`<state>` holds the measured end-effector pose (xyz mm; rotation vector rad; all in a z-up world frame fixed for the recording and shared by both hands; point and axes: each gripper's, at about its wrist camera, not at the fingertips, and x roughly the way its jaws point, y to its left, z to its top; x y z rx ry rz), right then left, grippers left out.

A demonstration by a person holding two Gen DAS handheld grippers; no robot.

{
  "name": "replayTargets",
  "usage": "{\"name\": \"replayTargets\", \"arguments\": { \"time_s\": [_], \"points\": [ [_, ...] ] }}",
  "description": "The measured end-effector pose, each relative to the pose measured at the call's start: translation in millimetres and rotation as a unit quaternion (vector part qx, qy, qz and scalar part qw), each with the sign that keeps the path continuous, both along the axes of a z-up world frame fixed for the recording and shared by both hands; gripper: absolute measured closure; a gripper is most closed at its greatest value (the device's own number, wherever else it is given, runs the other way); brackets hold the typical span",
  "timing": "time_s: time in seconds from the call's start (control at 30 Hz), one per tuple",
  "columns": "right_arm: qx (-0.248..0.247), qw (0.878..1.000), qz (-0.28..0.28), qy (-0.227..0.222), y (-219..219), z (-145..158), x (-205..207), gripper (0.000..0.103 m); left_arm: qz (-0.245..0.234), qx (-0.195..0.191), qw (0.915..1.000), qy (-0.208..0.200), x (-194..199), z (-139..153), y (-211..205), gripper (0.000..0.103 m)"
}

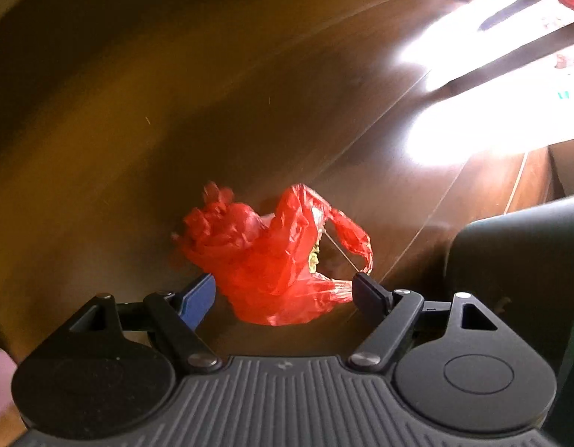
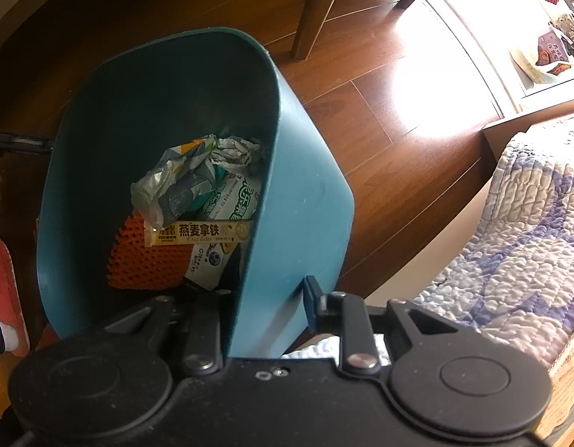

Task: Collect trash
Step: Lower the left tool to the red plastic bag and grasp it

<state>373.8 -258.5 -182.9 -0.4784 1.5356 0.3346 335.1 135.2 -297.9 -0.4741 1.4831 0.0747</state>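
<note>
A crumpled red plastic bag lies on the brown wooden floor just ahead of my left gripper. The jaws are open, one finger on each side of the bag's near end. My right gripper is shut on the near wall of a teal trash bin, one finger inside and one outside. The bin is tilted and holds several wrappers and an orange dimpled piece. The bin's dark side also shows at the right of the left wrist view.
Wooden chair or table legs stand behind the bin. A quilted bed cover is at the right. A foot in a pink slipper is at the left edge. Bright sunlight glares on the floor.
</note>
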Motion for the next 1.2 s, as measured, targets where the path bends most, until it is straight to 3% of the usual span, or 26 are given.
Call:
{"name": "replayTargets", "arguments": {
  "time_s": [0.17,0.4,0.53,0.57,0.67,0.73,0.97,1.2],
  "points": [
    [0.010,1.000,-0.003,-0.006,-3.5,1.6,3.6,0.078,-0.021,0.042,0.9986,0.024,3.5,-33.8,-19.2,0.023],
    [0.016,1.000,0.004,-0.013,-1.9,3.8,5.6,0.077,0.006,0.027,0.9985,0.047,4.2,-65.8,-10.9,0.026],
    [0.022,1.000,0.000,-0.017,-7.1,5.8,8.2,0.077,0.018,0.005,0.9984,0.054,0.5,-68.6,-4.5,0.070],
    [0.023,1.000,-0.004,-0.019,-7.8,6.0,8.6,0.077,0.019,0.002,0.9983,0.055,-1.3,-67.4,-3.5,0.074],
    [0.024,0.999,-0.012,-0.024,-9.7,5.3,10.2,0.078,0.021,0.014,0.9987,0.044,-5.6,-57.3,2.7,0.088],
    [0.025,0.999,-0.017,-0.026,-9.3,7.6,8.5,0.078,0.026,0.019,0.9987,0.039,-9.1,-47.8,8.0,0.090],
    [0.026,0.998,-0.032,-0.037,-8.9,7.3,2.1,0.078,0.012,0.052,0.9981,0.030,-18.3,-9.1,25.9,0.091],
    [0.020,0.998,-0.024,-0.058,-5.7,6.9,1.9,0.080,-0.018,0.068,0.9975,-0.007,-29.9,60.7,23.8,0.091]
  ]
}}
